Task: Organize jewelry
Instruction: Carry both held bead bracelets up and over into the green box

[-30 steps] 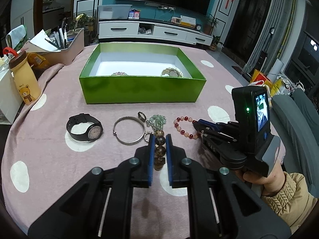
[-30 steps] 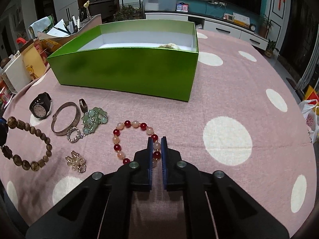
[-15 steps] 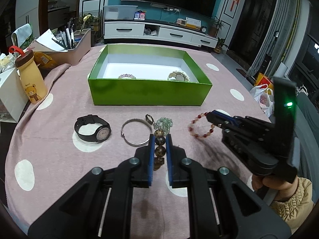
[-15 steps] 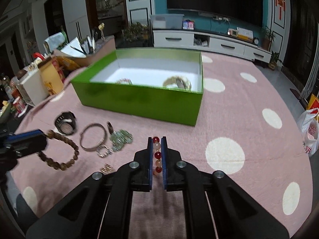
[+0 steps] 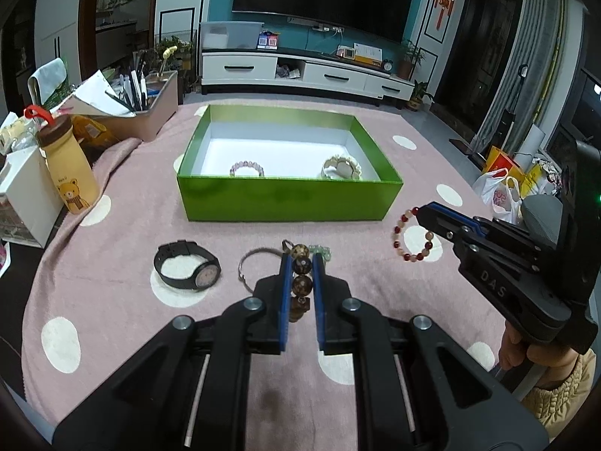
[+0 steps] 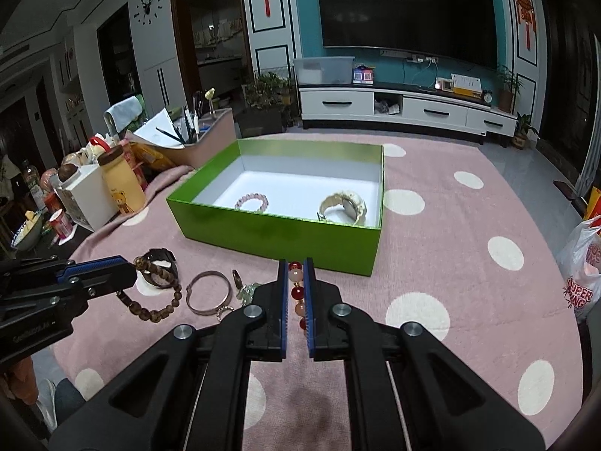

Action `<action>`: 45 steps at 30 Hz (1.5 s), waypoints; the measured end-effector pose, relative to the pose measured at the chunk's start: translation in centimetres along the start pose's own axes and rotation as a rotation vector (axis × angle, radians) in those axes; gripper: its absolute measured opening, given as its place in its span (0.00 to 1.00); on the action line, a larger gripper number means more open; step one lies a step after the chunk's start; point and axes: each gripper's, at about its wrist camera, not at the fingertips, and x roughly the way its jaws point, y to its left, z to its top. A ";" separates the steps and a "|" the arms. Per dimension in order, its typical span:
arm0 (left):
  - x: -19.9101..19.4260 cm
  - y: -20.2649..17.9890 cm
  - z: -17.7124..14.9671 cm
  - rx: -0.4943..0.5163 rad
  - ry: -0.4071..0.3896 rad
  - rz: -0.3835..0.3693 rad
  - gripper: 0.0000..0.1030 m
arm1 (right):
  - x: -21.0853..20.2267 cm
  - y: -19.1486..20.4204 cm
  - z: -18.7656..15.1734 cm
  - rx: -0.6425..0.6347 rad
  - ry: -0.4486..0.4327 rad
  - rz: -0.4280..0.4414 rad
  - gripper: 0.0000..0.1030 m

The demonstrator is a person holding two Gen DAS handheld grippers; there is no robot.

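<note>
Brown wooden beads of a bracelet (image 5: 301, 274) are clamped between the narrowly parted blue pads of the left gripper (image 5: 300, 263); in the right wrist view the rest of that loop (image 6: 156, 293) is seen hanging below the gripper's tip, clear of the cloth. A red and peach bead bracelet (image 6: 296, 293) is pinched in the same way by the right gripper (image 6: 296, 267), and from the left wrist view its loop (image 5: 413, 235) is seen dangling in the air near the green box's right front corner.

Compared with a second ago, both bracelets have been lifted off the pink dotted tablecloth (image 5: 112, 263), and both grippers have been raised, so that more of the box floor is now seen. The green box (image 5: 289, 195) sits toward the far middle of the table, with a pale pink bracelet (image 5: 246, 168) and a cream-strapped watch (image 5: 341, 167) inside against its front wall.

Left on the cloth near the table's front edge are a black watch (image 5: 186, 270), a silver bangle (image 5: 251, 268) and a green bead piece (image 5: 321, 251), the last two partly hidden behind the left gripper's fingers. The small ring and chain beside the bangle are hard to make out. A yellow bear bottle (image 5: 69, 171) stands at the left edge.
</note>
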 end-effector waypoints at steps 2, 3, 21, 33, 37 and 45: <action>-0.2 0.0 0.4 0.001 -0.008 0.001 0.10 | -0.2 0.0 0.1 0.005 -0.006 0.004 0.07; -0.2 0.0 0.5 0.002 -0.011 0.001 0.10 | -0.3 -0.1 0.3 0.006 -0.012 0.005 0.07; -0.5 -0.1 3.4 0.038 -0.062 0.012 0.10 | -1.2 -0.1 2.8 0.001 -0.078 0.011 0.07; -0.1 0.0 5.6 0.042 -0.091 0.012 0.10 | -0.9 -0.6 3.5 0.014 -0.087 0.007 0.07; 0.3 0.1 6.1 0.041 -0.095 0.012 0.10 | -0.6 -0.8 3.8 0.020 -0.088 0.007 0.07; 1.1 -0.1 7.4 0.049 -0.108 0.012 0.10 | 0.2 -1.0 4.5 0.025 -0.091 0.006 0.07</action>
